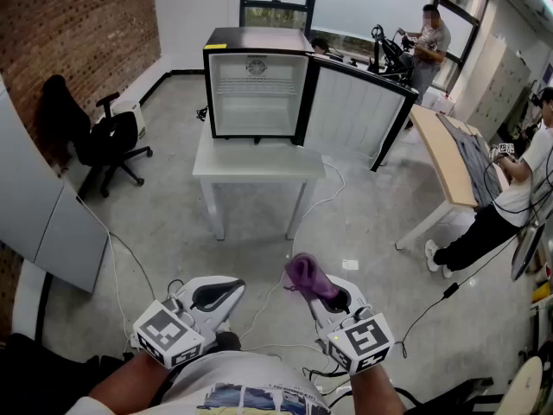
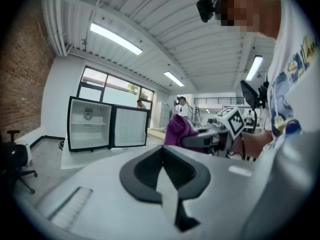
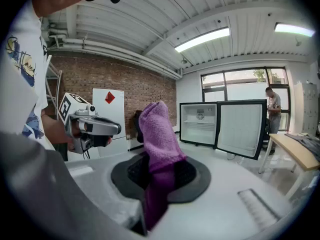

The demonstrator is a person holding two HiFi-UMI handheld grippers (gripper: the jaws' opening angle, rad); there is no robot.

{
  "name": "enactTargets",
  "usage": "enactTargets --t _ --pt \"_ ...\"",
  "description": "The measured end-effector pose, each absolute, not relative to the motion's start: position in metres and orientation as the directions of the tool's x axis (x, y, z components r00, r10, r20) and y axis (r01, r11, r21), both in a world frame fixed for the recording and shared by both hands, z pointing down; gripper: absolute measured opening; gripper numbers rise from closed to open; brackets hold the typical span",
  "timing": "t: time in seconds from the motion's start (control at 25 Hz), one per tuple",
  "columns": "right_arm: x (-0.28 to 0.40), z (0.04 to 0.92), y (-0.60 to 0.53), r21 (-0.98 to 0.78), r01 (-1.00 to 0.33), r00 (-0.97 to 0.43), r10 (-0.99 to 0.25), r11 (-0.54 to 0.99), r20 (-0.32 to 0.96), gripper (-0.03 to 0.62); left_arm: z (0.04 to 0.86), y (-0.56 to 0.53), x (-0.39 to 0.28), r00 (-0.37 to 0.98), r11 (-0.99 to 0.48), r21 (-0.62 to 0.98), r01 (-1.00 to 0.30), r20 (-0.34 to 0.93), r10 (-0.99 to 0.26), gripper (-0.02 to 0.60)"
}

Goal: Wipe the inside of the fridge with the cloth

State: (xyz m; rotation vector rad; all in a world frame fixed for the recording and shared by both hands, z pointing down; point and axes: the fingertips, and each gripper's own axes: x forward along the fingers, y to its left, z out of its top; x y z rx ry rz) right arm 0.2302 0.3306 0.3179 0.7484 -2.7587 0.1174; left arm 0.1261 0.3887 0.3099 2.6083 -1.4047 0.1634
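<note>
A small black fridge (image 1: 257,83) stands on a white table (image 1: 257,162) far ahead, its door (image 1: 359,112) swung open to the right and its white inside bare. The fridge also shows in the left gripper view (image 2: 90,129) and the right gripper view (image 3: 200,124). My right gripper (image 1: 321,290) is shut on a purple cloth (image 1: 306,275), which sticks up from its jaws (image 3: 157,139). My left gripper (image 1: 218,295) is shut with nothing in it; its jaws meet (image 2: 162,169). Both grippers are held low near my body, well short of the fridge.
A black office chair (image 1: 99,141) stands at the left by a brick wall. A wooden desk (image 1: 449,158) with people beside it is at the right. Cables (image 1: 112,258) trail over the grey floor between me and the table.
</note>
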Motion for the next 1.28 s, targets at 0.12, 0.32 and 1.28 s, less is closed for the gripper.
enactTargets --t 0.12,0.32,1.28 --pt "0.225 0.309 0.323 -0.001 -0.508 -0.827 -0.487 0.862 0.281 0.054 0.297 0.384 0.120 0.551 -0.545 0.085 -0.834 0.159 -0.819 0.006" --pt "0.223 0.309 0.314 -0.006 -0.511 -0.827 -0.490 0.859 0.273 0.054 0.294 0.383 0.120 0.548 -0.544 0.070 -0.836 0.148 -0.823 0.006" --pt "0.214 0.326 0.315 -0.010 -0.473 -0.852 -0.455 0.881 0.260 0.054 0.320 0.376 0.134 0.529 -0.516 0.116 -0.849 0.193 -0.826 0.006"
